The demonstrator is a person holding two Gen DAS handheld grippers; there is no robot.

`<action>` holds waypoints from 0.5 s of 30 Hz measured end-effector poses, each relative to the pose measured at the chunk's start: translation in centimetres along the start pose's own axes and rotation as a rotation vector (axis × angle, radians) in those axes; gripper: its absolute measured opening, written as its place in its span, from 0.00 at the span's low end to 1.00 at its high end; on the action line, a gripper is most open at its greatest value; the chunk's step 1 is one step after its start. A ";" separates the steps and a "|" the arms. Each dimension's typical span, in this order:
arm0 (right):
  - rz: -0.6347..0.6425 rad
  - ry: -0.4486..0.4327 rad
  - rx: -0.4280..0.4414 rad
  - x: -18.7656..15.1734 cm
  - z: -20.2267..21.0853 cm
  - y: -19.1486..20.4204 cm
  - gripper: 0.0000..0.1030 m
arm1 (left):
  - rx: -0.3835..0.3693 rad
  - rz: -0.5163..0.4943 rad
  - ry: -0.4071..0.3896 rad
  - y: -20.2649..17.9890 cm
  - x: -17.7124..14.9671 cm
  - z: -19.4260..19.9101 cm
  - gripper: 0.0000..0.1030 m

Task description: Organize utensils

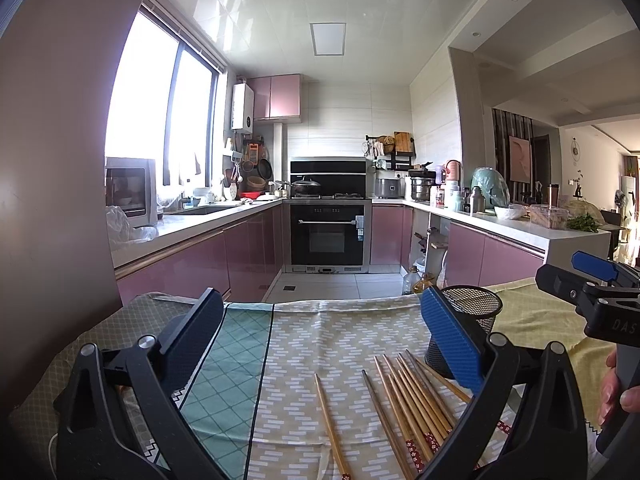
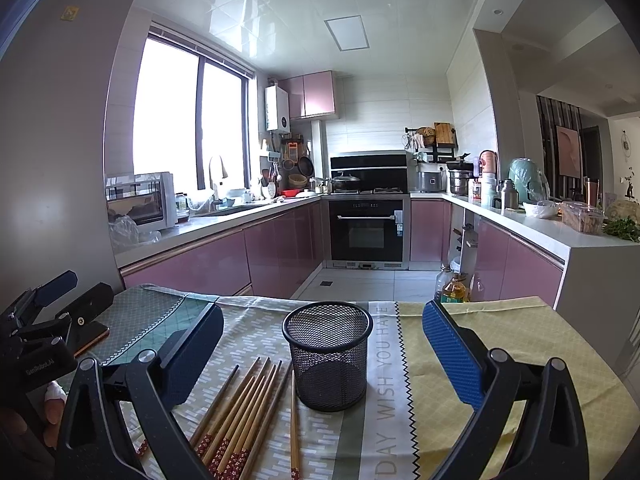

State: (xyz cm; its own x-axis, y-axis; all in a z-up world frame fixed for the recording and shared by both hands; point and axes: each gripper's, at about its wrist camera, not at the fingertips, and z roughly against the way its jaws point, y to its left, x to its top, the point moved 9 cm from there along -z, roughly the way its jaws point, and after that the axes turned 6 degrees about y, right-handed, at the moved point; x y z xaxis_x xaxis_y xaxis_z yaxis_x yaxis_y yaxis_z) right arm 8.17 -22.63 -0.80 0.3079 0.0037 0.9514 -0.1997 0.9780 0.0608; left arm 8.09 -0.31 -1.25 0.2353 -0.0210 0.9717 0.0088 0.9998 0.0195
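On the patterned tablecloth ahead of me, I am looking at a loose bundle of bamboo chopsticks with red floral ends, their long axes running away from me toward the far edge, tips fanning slightly. One stray chopstick is lying apart, just beside the black wire-mesh cup, which is standing upright and looks empty.

I am holding my right gripper wide open with nothing between its blue pads; the cup is sitting squarely between the fingers, the bundle low and to its left. My left gripper is likewise spread wide and gripping nothing, with the bundle under its right finger. I am judging the left nearer to the sticks, so closing across their axis looks best.
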 end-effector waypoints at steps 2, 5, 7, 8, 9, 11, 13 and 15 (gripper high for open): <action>-0.001 0.000 0.000 0.0 0.0 0.0 0.94 | 0.002 -0.002 0.001 0.0 0.0 0.0 0.94; 0.000 -0.001 0.000 0.0 0.0 0.0 0.94 | 0.001 0.000 0.001 0.0 0.0 0.0 0.94; -0.001 0.001 0.000 -0.1 0.0 0.0 0.94 | 0.002 -0.001 0.000 0.0 0.0 0.0 0.94; -0.001 0.000 0.001 -0.1 0.1 -0.1 0.94 | 0.001 0.000 0.001 0.0 0.0 0.0 0.94; 0.000 -0.001 0.001 -0.1 0.1 -0.1 0.94 | 0.002 0.000 0.000 0.0 0.0 0.0 0.94; -0.002 0.000 0.002 -0.1 0.1 -0.1 0.94 | 0.002 0.002 0.001 0.0 0.0 0.1 0.94; -0.002 0.000 0.002 0.0 0.1 -0.1 0.94 | 0.001 0.003 0.001 0.0 -0.1 0.1 0.94; -0.003 0.001 0.002 -0.1 0.1 -0.1 0.94 | 0.001 0.002 0.002 0.0 -0.1 0.2 0.94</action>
State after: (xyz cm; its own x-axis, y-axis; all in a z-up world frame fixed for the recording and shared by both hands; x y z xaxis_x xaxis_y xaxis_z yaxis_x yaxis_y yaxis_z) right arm 8.09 -22.74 -0.85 0.3093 0.0012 0.9510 -0.2006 0.9776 0.0640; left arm 7.91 -0.31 -1.30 0.2371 -0.0188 0.9713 0.0070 0.9998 0.0176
